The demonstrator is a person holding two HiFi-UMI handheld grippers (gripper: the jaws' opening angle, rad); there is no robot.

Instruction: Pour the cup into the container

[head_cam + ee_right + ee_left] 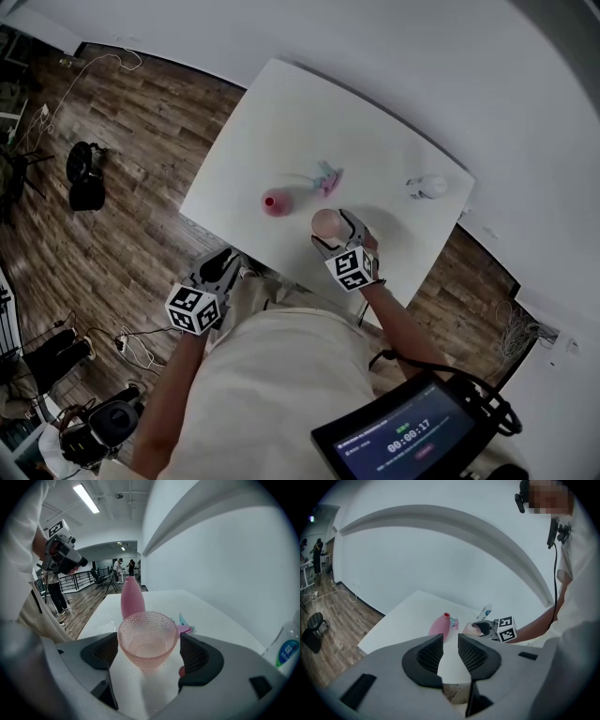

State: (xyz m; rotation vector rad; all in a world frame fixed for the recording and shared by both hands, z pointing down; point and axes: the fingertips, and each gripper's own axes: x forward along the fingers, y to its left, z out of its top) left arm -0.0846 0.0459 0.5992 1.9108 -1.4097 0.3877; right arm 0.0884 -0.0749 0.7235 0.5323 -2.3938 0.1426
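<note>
At the far left, on the wood floor (141,234), stood a black chair (84,178), well apart from the white table (281,112). The left gripper (221,266) hung off the table's near edge, over the floor. Its jaws were only narrowly apart, with nothing between them. In its own view the table top showed through that slim gap.

Further right, the pink bottle-shaped container (275,202) stood upright on the table. Just beyond it lay a small blue and pink object (324,174), too blurred to name.

Right of the container, near it but not touching, was the dimpled pink cup (147,639). It sat upright between the jaws of the right gripper (334,231), one pad close against each side of its wall. I could not tell whether it held anything. In the right gripper view the container rose straight behind the cup, whose rim hid its foot. Only bare table lay between them.

Further right stood a clear plastic bottle (427,187), near the table's far corner and well apart from the cup. A dark screen (403,439) hung at the person's right side.
</note>
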